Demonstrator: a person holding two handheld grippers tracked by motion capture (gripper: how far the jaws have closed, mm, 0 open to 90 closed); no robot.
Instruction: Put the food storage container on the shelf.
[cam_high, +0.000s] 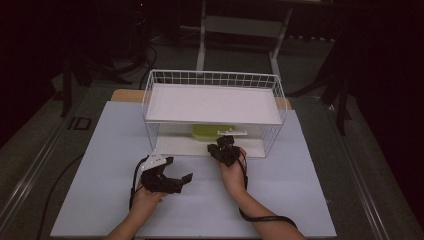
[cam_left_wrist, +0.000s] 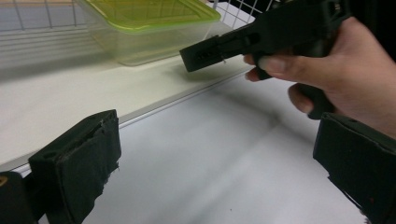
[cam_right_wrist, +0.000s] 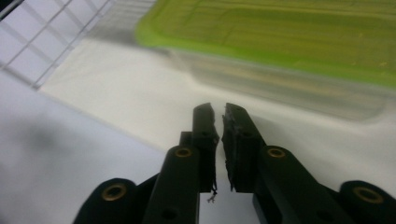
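A clear plastic box with a green lid (cam_high: 210, 131) (cam_left_wrist: 144, 23) (cam_right_wrist: 280, 42) stands on the lower white board (cam_high: 182, 146) of a white wire rack (cam_high: 148, 95). My right gripper (cam_high: 227, 139) (cam_right_wrist: 218, 109) points at the box from just in front of the rack. Its jaws stand a thin slit apart with nothing between them, short of the box. In the left gripper view the right gripper (cam_left_wrist: 205, 53) reaches in over the board's edge, held by a hand (cam_left_wrist: 345, 74). My left gripper (cam_high: 180, 168) (cam_left_wrist: 217, 126) rests low over the table at the left, open and holding nothing.
The rack's upper white shelf (cam_high: 215, 102) roofs the box, so the space under it is low. The light table top (cam_high: 110, 150) stretches around both hands. Beyond the table, dark floor holds cables and a white frame stand (cam_high: 240, 25).
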